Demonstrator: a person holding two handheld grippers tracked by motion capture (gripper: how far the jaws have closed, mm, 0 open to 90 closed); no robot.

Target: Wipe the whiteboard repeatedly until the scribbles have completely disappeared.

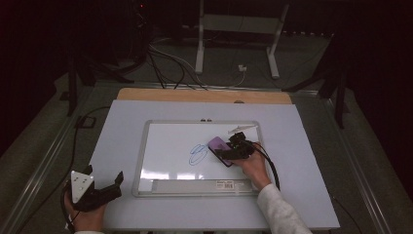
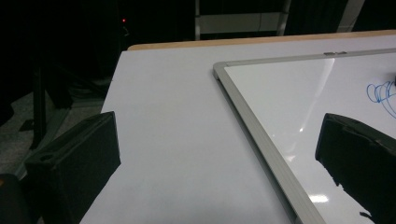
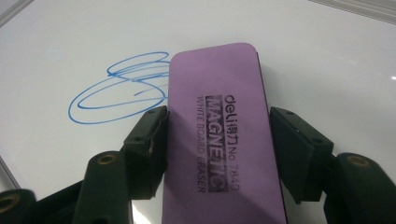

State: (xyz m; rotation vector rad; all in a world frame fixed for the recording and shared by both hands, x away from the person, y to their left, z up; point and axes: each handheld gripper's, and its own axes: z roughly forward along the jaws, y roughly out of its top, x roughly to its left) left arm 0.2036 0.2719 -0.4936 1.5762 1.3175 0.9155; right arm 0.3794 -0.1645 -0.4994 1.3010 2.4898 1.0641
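A silver-framed whiteboard [image 1: 141,161] lies on the white table, with a blue scribble [image 1: 197,153] near its middle. My right gripper [image 1: 229,153] is shut on a purple magnetic eraser [image 1: 219,145], which lies flat on the board just right of the scribble. In the right gripper view both pads [image 3: 154,135] press the long sides of the eraser [image 3: 219,84], whose far end reaches the edge of the scribble [image 3: 116,93]. My left gripper [image 1: 104,179] rests open and empty at the table's front left corner, beside the whiteboard's frame [image 2: 252,121].
A white marker [image 1: 242,128] lies at the board's upper right. A pen tray [image 1: 195,185] runs along the board's near edge. A wooden strip [image 1: 204,95] shows behind the table cover. Cables and stand legs [image 1: 199,48] are on the floor beyond.
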